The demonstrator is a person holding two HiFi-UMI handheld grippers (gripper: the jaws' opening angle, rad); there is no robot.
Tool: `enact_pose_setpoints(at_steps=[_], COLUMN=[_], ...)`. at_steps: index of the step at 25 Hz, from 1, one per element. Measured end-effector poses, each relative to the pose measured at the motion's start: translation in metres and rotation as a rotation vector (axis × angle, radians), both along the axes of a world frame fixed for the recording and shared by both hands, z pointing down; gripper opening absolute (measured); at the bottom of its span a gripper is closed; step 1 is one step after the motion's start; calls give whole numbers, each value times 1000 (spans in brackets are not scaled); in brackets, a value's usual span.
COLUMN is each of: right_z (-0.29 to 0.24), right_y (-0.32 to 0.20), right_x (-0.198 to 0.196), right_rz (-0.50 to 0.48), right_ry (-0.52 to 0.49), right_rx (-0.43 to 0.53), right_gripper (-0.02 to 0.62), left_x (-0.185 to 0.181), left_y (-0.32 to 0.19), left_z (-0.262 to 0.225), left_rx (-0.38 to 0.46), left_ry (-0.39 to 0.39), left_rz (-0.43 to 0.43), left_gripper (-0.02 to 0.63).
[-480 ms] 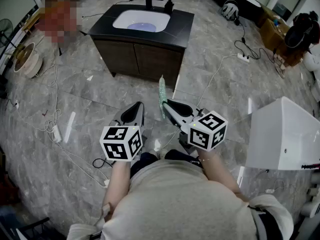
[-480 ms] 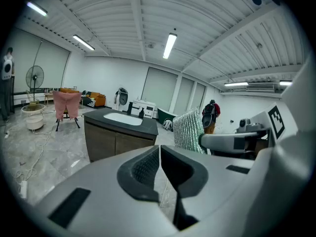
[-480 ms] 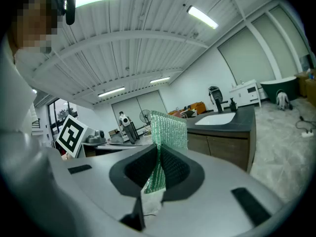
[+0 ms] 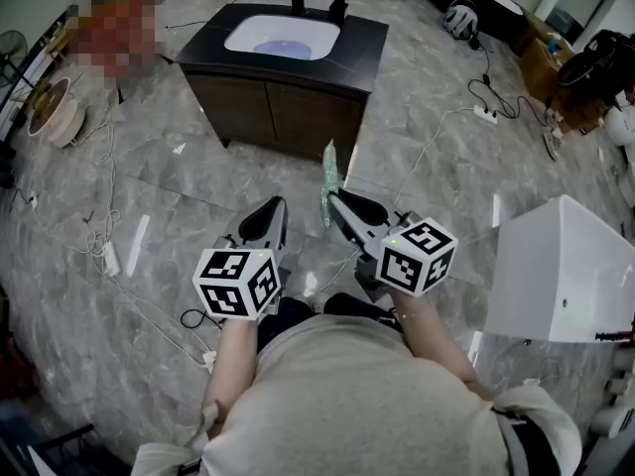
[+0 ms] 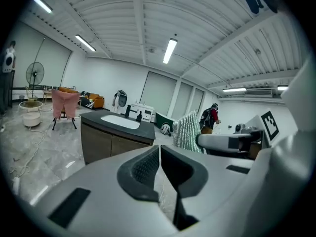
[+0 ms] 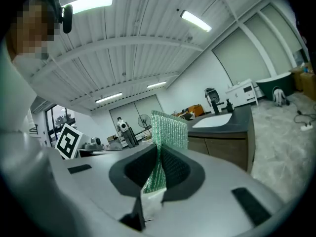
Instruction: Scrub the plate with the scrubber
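Observation:
My right gripper [image 4: 332, 202] is shut on a green mesh scrubber [image 4: 326, 180], which stands upright between its jaws; the scrubber [image 6: 169, 129] fills the middle of the right gripper view. Beside it, my left gripper [image 4: 276, 208] is shut with nothing in it, its pads [image 5: 148, 168] together. Both are held level over the floor, well short of a dark cabinet [image 4: 283, 112] with a white sink basin [image 4: 283, 34]. A bluish shape lies in the basin; I cannot tell whether it is the plate.
A black tap and soap bottle [image 4: 335, 6] stand behind the basin. A large white tub [image 4: 561, 266] is close on the right. Cables [image 4: 104, 256] and a power strip [image 4: 483, 115] lie on the grey tiled floor. A round basket [image 4: 50, 112] sits far left.
The right gripper and its scrubber have edged slightly up in the head view. The grip is the same, and the left gripper has hardly moved.

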State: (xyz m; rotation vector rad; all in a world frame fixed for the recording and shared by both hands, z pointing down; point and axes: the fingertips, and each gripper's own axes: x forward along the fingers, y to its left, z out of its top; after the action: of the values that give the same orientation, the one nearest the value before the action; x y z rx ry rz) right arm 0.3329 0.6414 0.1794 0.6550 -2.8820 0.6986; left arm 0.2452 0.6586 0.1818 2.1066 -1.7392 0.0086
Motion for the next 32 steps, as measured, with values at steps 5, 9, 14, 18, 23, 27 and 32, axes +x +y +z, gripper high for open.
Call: enact_pose_setpoints(at_steps=[5,9,14,18,23,27,32], right_z=[13,21,33,38,40,41,32], right_y=[0,-1,-12,-26,-58,-96,-149], right_x=[7,15,12,4,-14,-37,-74], right_rz=[-17,-25,-30,-36,-21,-1,18], right_ry=[4,2,18,15,15,14,18], right_rx=[-30,-52,-84,-98,-102,-100,-94], right_gripper=[48,48,46,46,47,47,48], left_x=[1,2,1,-6,-30,-58,-97], left_y=[-1,-1,-8,-22,-54,-95,-150], left_z=[13,24,28,33,40,43,35], left_rx=[-23,-54,-64,-66,-76,-74,-67], left_ry=[3,12,17,19,32,41,56], left_rz=[-36,-57,-58,-60,-62,-55,-34], left_gripper=[26,26,26,26,26,26,26])
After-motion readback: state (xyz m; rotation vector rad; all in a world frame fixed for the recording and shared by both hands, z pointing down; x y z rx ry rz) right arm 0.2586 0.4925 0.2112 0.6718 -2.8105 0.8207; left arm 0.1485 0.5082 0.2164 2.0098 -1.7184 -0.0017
